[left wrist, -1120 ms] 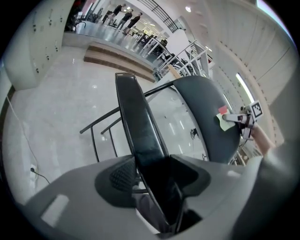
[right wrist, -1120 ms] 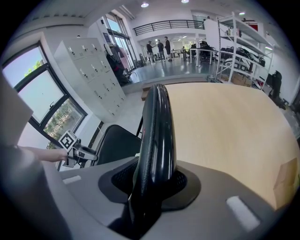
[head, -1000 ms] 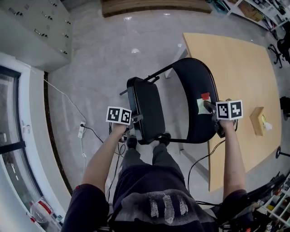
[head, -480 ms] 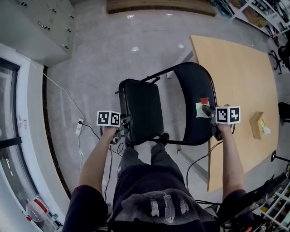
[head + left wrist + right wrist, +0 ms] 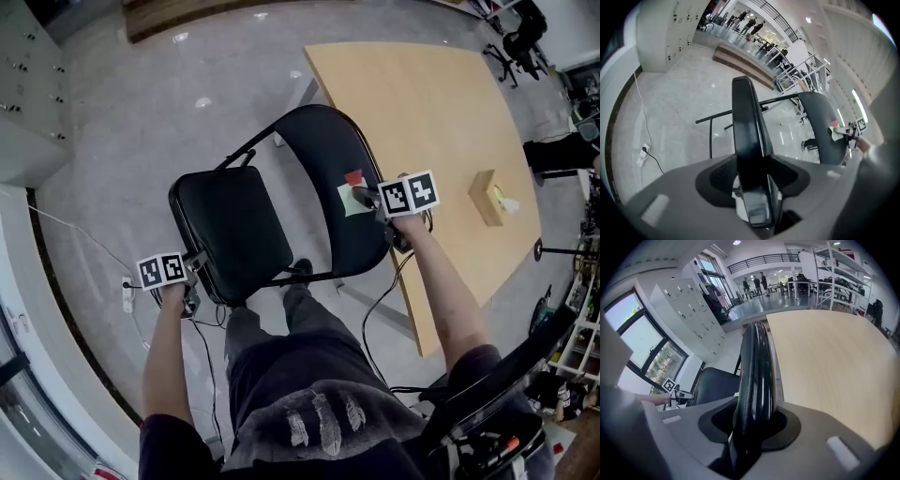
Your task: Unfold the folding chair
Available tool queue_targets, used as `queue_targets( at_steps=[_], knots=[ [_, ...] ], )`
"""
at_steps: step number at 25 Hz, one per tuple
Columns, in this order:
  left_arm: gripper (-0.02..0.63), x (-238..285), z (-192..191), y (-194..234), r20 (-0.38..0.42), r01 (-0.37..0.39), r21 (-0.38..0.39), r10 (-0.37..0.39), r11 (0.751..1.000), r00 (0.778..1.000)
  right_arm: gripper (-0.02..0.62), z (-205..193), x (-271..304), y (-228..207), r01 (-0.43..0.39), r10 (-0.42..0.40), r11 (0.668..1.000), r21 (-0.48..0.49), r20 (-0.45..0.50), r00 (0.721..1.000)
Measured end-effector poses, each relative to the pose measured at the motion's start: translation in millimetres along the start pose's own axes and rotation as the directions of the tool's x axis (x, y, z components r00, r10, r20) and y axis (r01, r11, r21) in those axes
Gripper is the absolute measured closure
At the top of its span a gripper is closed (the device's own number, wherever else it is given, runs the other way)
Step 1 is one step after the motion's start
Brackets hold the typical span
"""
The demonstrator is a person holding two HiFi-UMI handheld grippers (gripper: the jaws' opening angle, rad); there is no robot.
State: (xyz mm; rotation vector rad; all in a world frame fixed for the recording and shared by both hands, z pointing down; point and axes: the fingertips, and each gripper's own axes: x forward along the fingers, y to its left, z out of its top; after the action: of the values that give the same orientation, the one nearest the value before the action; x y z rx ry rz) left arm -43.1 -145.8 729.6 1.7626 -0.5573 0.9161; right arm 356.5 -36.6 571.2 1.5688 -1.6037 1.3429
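Folding chair (image 5: 246, 239) stands on the floor (image 5: 131, 122), beside a wooden table (image 5: 441, 103). Step: spreading it.

- Left gripper (image 5: 199, 266): clenched on seat (image 5: 747, 126) edge.
- Right gripper (image 5: 367, 200): clenched on backrest (image 5: 754, 376) rim.
- Next, probably: press seat down, steady backrest until frame sits firm.

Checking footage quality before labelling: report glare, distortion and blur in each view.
Head view: the fisheye bends the table edges, and lamp glare spots the floor. Left gripper view: dark vignette in the corners, and the seat edge goes soft near the jaws. Right gripper view: light streaks run along the glossy backrest, which blurs close to the lens.
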Motion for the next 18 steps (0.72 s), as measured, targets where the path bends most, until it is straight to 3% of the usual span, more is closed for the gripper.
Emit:
queue_targets(
  at_steps=[11, 18],
  knots=[
    [0.387, 11.8, -2.1, 20.6, 0.005, -0.013, -0.021, 0.013, 1.0, 1.0, 0.471, -10.9, 5.6, -15.0, -0.014, 0.015, 0.999, 0.049, -0.011, 1.0],
    [0.388, 4.9, -18.0, 69.2, 0.026, -0.042, -0.112, 0.045, 0.993, 0.999, 0.476, -14.9, 25.9, -6.1, -0.07, 0.073, 0.994, 0.088, -0.036, 0.997]
  ],
)
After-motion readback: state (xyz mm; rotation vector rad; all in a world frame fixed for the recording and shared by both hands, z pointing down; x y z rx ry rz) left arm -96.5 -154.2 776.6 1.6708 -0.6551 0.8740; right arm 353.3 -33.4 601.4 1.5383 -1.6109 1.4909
